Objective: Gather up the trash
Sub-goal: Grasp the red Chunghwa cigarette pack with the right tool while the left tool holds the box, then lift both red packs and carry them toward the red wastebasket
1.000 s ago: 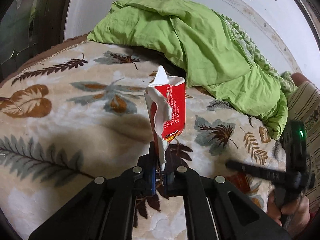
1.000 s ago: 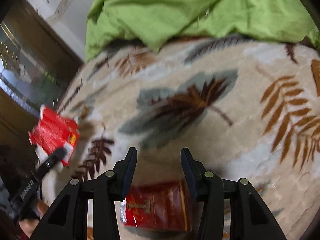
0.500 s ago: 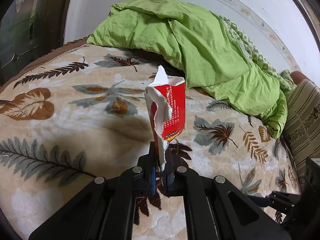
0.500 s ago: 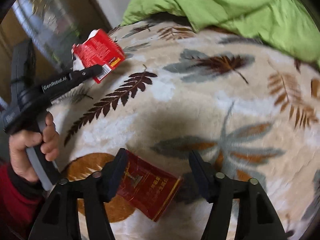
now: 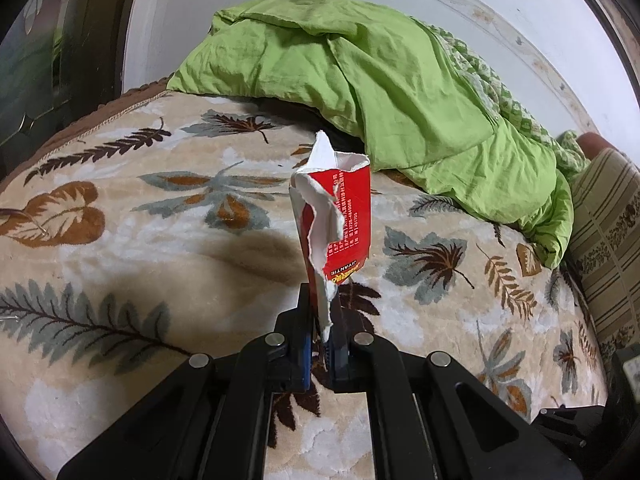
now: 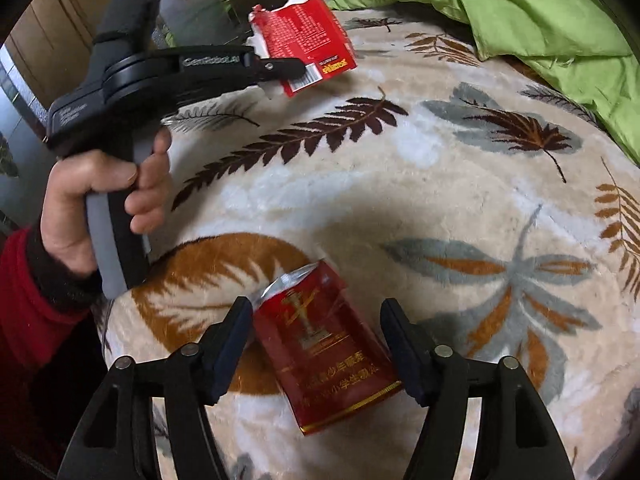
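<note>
Torn red carton [image 5: 340, 220] lower edge hidden between pads, small print on dark red packet [image 6: 324, 356] blurred

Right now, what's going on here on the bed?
A person is collecting trash off a leaf-patterned plush blanket. The left hand-held gripper is shut on a torn bright-red paper carton, holding it above the blanket. The right hand-held gripper hangs over a dark-red foil-topped packet lying flat; its jaws are opening, the packet between them but not yet gripped. A crumpled green quilt lies behind.
</note>
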`<state>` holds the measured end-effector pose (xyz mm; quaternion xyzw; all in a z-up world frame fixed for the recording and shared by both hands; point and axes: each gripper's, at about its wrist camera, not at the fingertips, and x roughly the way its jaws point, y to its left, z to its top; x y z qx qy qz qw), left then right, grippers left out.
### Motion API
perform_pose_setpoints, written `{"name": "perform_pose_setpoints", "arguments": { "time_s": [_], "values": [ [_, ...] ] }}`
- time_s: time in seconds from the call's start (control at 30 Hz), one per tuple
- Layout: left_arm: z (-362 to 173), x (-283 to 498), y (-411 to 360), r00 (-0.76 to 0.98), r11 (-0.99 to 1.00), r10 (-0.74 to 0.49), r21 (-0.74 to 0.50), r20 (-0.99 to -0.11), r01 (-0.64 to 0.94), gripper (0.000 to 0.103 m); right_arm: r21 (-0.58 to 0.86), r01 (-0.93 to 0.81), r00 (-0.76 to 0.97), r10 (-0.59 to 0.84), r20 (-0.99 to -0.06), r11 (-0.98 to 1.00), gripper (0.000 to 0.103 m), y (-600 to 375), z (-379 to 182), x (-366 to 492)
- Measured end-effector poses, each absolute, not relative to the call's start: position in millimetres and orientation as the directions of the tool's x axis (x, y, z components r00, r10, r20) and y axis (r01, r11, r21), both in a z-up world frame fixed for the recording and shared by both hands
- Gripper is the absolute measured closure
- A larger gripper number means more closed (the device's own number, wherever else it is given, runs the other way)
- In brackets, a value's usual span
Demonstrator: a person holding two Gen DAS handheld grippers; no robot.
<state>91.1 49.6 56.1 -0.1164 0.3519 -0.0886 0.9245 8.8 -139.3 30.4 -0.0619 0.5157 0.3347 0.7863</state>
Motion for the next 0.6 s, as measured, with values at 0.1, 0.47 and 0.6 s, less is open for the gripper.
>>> {"name": "perform_pose_setpoints", "arguments": {
  "time_s": [0.1, 0.47, 0.6],
  "values": [
    [57.4, 89.1, 47.9, 0.738, 0.958, -0.245, -0.272, -0.628, 0.086, 0.098, 0.16, -0.622, 0.269, 0.402, -0.875, 0.766, 0.032, -130.7, 23.3, -5.6],
    [72.1, 68.0, 40.5, 0.758, 0.964, -0.24, -0.24, -0.606, 0.114, 0.098, 0.186, -0.325, 0.465, 0.328, -0.823, 0.927, 0.047, -153.4, 39.6, -25.3],
    [80.5, 49.3, 38.5, 0.763, 0.96, -0.256, -0.248, -0.594, 0.13, 0.098, 0.301, -0.192, 0.55, 0.356, -0.755, 0.934, 0.047, -170.0, 59.0, -43.8]
  ]
}}
